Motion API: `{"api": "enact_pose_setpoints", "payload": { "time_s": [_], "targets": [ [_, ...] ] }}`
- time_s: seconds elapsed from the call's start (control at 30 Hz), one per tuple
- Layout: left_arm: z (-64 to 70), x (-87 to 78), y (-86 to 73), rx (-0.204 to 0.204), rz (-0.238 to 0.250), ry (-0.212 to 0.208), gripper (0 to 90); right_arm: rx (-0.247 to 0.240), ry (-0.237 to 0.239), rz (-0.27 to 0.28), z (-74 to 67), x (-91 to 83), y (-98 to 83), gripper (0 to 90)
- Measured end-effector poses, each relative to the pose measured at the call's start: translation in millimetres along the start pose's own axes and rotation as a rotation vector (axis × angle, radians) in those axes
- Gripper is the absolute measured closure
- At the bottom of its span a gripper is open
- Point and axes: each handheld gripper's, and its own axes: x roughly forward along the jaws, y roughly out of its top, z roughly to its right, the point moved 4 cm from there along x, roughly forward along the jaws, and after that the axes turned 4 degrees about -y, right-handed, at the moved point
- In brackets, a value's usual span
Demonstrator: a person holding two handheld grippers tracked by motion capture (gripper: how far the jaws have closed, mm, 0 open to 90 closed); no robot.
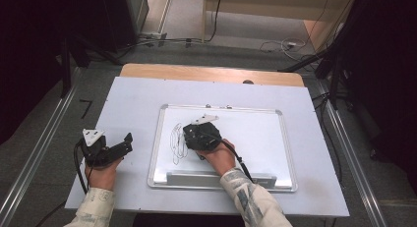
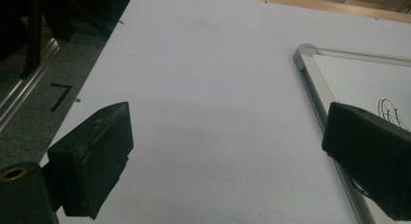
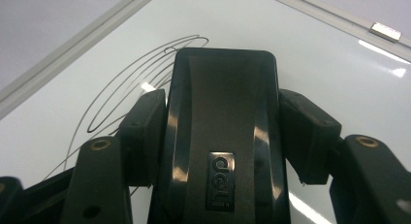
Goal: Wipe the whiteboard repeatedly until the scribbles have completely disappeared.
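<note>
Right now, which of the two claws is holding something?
The right claw, over the whiteboard, is shut on a black eraser. The left claw stands open over the table, nothing between its jaws.

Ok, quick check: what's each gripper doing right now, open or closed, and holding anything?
Left gripper: open, holding nothing, over the table beside the whiteboard.
Right gripper: shut on a black eraser, over the scribbles.
</note>
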Motion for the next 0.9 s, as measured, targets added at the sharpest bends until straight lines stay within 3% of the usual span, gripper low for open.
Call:
{"api": "enact_pose_setpoints", "payload": {
  "time_s": [0.27,0.9],
  "targets": [
    [0.1,0.1,0.0,0.001,0.0,-0.001,4.4,0.012,0.009,-0.01,0.5,2.6,-0.2,36.6],
    [0.1,0.5,0.1,0.0,-0.001,0.0,4.4,-0.025,0.009,-0.001,-2.5,1.7,0.2,38.7]
  ]
}}
